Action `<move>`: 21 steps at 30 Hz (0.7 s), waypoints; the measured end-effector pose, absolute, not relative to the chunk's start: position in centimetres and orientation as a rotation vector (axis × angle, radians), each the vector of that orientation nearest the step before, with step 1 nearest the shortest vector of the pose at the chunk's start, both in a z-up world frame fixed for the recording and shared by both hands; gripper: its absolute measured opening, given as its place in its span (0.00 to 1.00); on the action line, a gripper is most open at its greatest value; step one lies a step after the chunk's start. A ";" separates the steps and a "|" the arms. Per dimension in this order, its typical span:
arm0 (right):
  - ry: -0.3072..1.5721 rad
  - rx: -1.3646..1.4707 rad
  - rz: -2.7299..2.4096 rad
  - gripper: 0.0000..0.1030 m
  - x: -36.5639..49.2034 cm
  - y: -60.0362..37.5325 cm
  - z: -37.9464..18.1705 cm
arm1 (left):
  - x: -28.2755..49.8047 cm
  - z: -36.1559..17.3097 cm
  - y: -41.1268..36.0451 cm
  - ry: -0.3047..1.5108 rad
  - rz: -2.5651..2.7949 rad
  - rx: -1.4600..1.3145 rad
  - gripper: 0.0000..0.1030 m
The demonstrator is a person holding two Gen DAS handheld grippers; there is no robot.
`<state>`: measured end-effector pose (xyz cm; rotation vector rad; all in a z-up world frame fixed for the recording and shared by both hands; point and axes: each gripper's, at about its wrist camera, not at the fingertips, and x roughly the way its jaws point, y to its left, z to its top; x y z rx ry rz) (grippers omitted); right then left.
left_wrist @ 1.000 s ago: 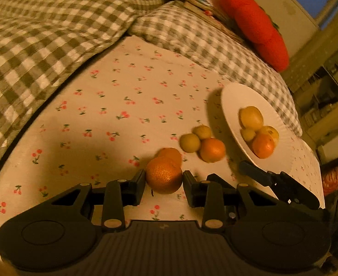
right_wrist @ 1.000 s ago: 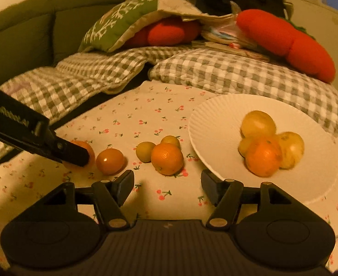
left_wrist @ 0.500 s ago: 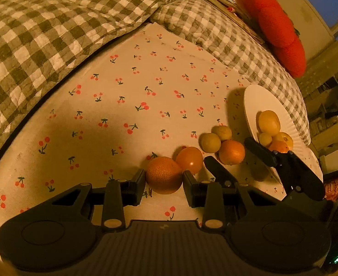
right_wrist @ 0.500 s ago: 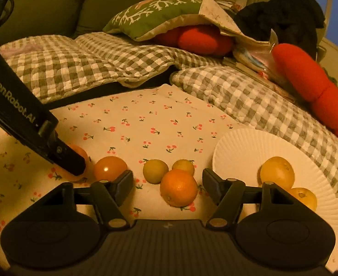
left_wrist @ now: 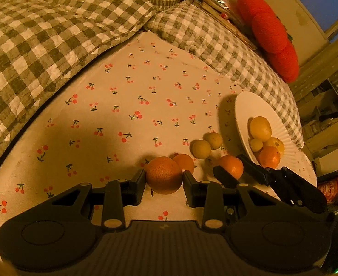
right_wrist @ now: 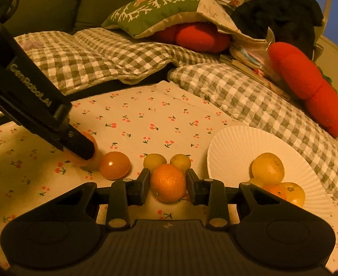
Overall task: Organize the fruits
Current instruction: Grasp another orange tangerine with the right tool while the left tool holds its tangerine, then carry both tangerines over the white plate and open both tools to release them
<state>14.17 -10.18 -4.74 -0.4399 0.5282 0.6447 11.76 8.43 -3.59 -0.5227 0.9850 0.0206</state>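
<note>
My left gripper (left_wrist: 163, 179) is shut on a large orange (left_wrist: 163, 175) on the cherry-print cloth. My right gripper (right_wrist: 168, 181) is shut on a smaller orange (right_wrist: 168, 182); it also shows in the left wrist view (left_wrist: 231, 169). A smooth orange fruit (right_wrist: 115, 165) lies between the two. Two yellow-green fruits (right_wrist: 155, 161) (right_wrist: 180, 161) lie just behind the right gripper. A white paper plate (right_wrist: 233, 151) at the right holds several yellow and orange fruits (right_wrist: 268, 169).
The cherry-print cloth (left_wrist: 146, 105) is bordered by checked cushions (left_wrist: 54, 34) at the back and left. Red plush cushions (right_wrist: 311, 82) and a green pillow (right_wrist: 155, 11) lie beyond. Shelves (left_wrist: 329, 119) stand at the far right.
My right gripper moved down and forward and closed its fingers around the smaller orange. My left gripper stays shut on the large orange and has shifted slightly.
</note>
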 end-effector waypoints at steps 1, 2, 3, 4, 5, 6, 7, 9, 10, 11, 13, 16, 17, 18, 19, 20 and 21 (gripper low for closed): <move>0.530 -0.433 0.643 0.29 14.0 -10.4 -4.5 | 11.7 -3.5 8.4 0.981 0.016 -0.524 0.23; 0.531 -0.426 0.642 0.29 13.9 -10.6 -4.2 | 11.7 -3.4 8.4 0.977 0.014 -0.525 0.23; 0.532 -0.418 0.643 0.29 13.8 -10.8 -3.9 | 11.7 -3.3 8.3 0.973 0.012 -0.525 0.23; 0.533 -0.412 0.644 0.29 13.6 -10.9 -3.6 | 11.7 -3.2 8.2 0.969 0.012 -0.525 0.23; 0.533 -0.406 0.646 0.29 13.3 -11.1 -3.2 | 11.7 -3.1 8.1 0.965 0.011 -0.525 0.23; 0.530 -0.402 0.650 0.29 13.0 -11.3 -2.9 | 11.7 -2.9 8.1 0.960 0.008 -0.527 0.22; 0.524 -0.406 0.654 0.29 12.7 -11.3 -2.5 | 11.7 -2.8 8.0 0.956 0.005 -0.530 0.22; 0.500 -0.431 0.663 0.29 12.0 -11.4 -1.6 | 11.8 -2.3 8.0 0.941 -0.004 -0.539 0.22; 0.489 -0.440 0.665 0.29 11.8 -11.5 -1.0 | 11.7 -1.9 8.0 0.929 -0.008 -0.543 0.22; 0.478 -0.435 0.665 0.29 11.6 -11.8 -0.3 | 11.7 -1.6 7.9 0.918 -0.011 -0.545 0.22; 0.469 -0.405 0.665 0.29 11.6 -12.6 0.9 | 11.7 -1.0 7.7 0.897 -0.017 -0.545 0.22; 0.467 -0.372 0.660 0.29 11.8 -13.9 2.2 | 11.9 -0.3 7.0 0.878 -0.033 -0.538 0.22; 0.467 -0.374 0.657 0.29 11.9 -14.3 2.4 | 12.0 -0.2 6.8 0.874 -0.038 -0.535 0.22; 0.471 -0.379 0.652 0.29 12.0 -14.6 2.3 | 12.1 -0.1 6.6 0.871 -0.042 -0.530 0.22; 0.478 -0.385 0.646 0.29 12.2 -15.0 2.2 | 12.2 0.0 6.3 0.867 -0.046 -0.523 0.22; 0.483 -0.393 0.639 0.29 12.4 -15.3 2.1 | 12.3 0.2 5.9 0.863 -0.052 -0.515 0.22; 0.484 -0.402 0.625 0.29 12.7 -15.6 1.9 | 12.4 0.4 5.7 0.858 -0.057 -0.511 0.22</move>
